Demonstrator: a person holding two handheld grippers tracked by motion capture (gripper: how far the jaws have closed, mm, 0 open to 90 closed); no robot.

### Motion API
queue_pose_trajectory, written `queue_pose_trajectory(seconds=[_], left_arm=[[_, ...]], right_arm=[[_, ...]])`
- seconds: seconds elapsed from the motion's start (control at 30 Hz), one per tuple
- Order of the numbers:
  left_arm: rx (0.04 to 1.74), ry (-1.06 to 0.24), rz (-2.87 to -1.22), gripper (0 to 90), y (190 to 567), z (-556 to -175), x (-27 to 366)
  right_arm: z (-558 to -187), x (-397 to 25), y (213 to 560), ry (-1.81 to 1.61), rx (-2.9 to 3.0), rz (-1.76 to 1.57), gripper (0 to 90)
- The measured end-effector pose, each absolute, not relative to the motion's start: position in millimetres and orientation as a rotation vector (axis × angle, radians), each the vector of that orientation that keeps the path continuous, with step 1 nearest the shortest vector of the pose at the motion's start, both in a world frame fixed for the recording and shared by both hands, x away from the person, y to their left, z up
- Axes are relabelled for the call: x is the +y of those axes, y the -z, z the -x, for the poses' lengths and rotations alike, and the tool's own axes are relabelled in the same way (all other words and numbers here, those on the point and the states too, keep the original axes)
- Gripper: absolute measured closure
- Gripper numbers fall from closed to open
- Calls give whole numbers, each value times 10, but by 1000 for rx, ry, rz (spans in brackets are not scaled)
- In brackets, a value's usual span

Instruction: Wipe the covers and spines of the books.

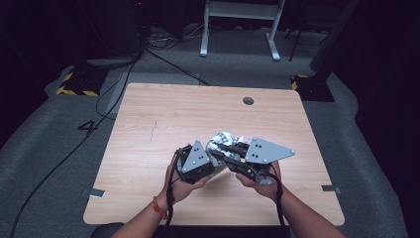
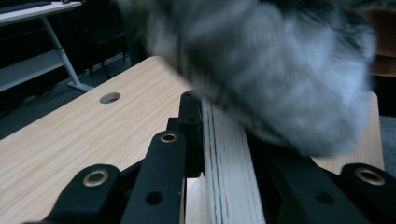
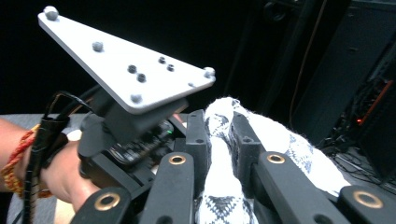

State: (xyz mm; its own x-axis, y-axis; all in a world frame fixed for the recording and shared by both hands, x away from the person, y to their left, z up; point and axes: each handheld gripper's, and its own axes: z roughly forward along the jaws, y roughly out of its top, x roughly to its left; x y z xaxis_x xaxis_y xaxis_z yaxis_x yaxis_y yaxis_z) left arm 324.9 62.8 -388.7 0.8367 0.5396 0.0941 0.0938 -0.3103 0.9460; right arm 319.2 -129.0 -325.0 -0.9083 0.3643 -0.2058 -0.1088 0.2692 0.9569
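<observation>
Both grippers, left (image 1: 210, 157) and right (image 1: 229, 154), clamp their fingers on the sock (image 1: 221, 139) (white, grey-patterned).

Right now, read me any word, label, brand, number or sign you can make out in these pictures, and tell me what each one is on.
None can be read.
The patterned cloth, held by the left gripper and right gripper, carries a knit pattern, no letters.
The grey plate on the left gripper has bolts and holes, no marking.
The table bears no print.
The yellow-black striped floor bases are hazard marking, no words.
</observation>
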Motion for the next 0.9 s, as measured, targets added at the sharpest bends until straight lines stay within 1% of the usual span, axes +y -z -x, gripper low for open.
queue_pose_trajectory(seconds=[0.17, 0.37, 0.5, 0.7, 0.9], left_arm=[[449, -505, -1893, 786, 3897, -3226, 598], [431, -485, -1901, 786, 3909, -3217, 586], [449, -477, -1878, 786, 3887, -3232, 640], [462, -468, -1835, 786, 3829, -3230, 731], [464, -469, -1815, 786, 3806, -3239, 756]], right_arm=[[-3318, -1337, 3229, -1602, 2180, -331, 816], [-3506, -1619, 3180, -1583, 2143, -475, 818], [-3600, -1862, 3167, -1596, 2090, -563, 820], [-3696, -2087, 3306, -1615, 2073, -661, 823], [-3728, -2059, 3541, -1565, 2194, -632, 822]])
